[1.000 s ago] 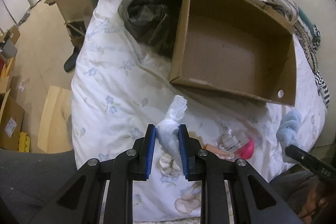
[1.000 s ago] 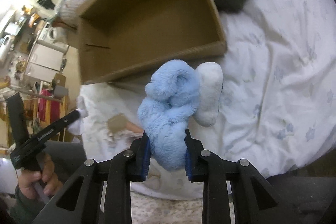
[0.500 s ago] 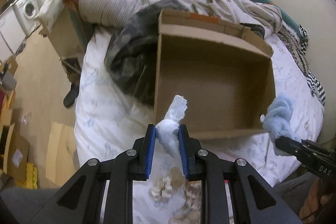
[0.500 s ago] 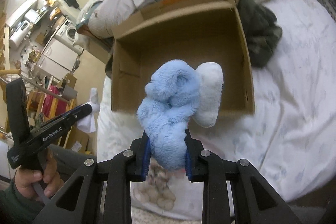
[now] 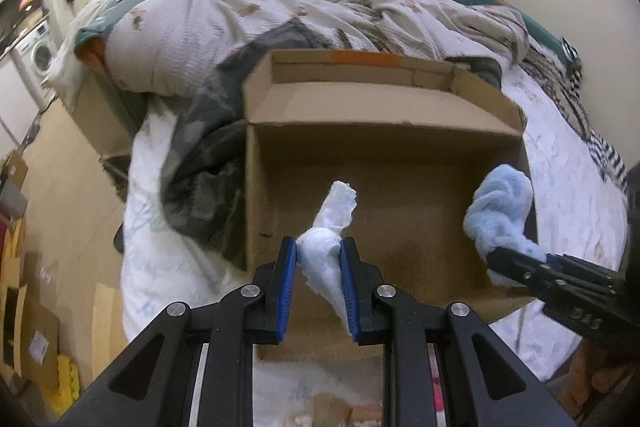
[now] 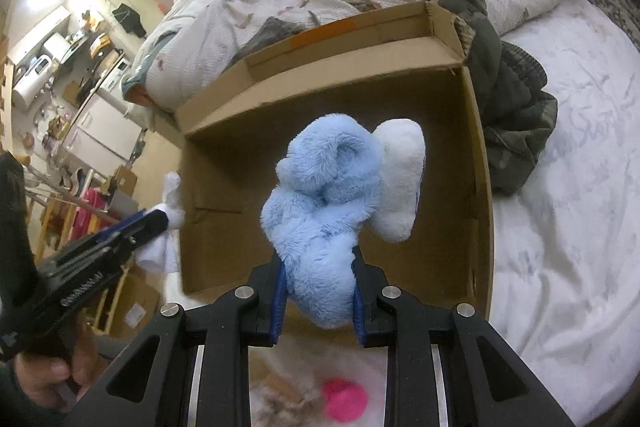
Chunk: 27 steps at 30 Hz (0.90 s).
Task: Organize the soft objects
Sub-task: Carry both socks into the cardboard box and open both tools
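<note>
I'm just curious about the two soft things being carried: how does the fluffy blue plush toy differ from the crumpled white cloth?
The fluffy blue plush toy is thick, furry and pale blue with a white part; the crumpled white cloth is thin, smooth and whitish. The toy bulges wide past the right gripper; the cloth rises in a narrow peak from the left gripper. Both are clamped over the open brown cardboard box.
</note>
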Motion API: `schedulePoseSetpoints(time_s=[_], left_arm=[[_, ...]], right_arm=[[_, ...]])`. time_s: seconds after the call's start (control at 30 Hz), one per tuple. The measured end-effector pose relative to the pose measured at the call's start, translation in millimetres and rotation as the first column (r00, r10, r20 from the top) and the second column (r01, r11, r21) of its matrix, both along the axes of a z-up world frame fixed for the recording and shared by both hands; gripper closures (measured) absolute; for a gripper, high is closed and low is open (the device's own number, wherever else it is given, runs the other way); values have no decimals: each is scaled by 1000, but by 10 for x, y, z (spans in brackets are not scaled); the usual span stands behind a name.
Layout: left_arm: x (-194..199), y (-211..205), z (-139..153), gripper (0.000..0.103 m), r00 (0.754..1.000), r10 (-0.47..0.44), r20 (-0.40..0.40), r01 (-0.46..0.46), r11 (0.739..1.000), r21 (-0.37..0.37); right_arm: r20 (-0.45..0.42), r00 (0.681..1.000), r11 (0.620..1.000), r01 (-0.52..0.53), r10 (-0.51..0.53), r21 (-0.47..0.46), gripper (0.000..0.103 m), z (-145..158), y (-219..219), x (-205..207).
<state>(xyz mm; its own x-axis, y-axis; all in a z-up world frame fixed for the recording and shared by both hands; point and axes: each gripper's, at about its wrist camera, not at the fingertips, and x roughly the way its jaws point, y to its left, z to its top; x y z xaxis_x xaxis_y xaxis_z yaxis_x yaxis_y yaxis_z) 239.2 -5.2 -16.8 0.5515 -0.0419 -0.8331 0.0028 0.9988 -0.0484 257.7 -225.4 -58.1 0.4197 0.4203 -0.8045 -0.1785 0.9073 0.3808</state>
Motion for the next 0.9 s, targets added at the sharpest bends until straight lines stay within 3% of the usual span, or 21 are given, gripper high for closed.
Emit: schedulePoseSetpoints(time_s=[0.13, 0.33, 0.9], left_arm=[[74, -20, -291, 83, 999, 9, -48, -11, 999, -34], [123, -51, -433, 83, 998, -7, -64, 5, 1000, -30], [110, -127, -545, 82, 997, -39, -73, 38, 999, -10]], right_arm=[[-58, 998, 1000, 3, -5, -28, 75, -201, 20, 64], [-94, 996, 999, -9, 6, -38, 75, -321, 75, 110], [-131, 991, 999, -5, 0, -40, 74, -433, 117, 168]])
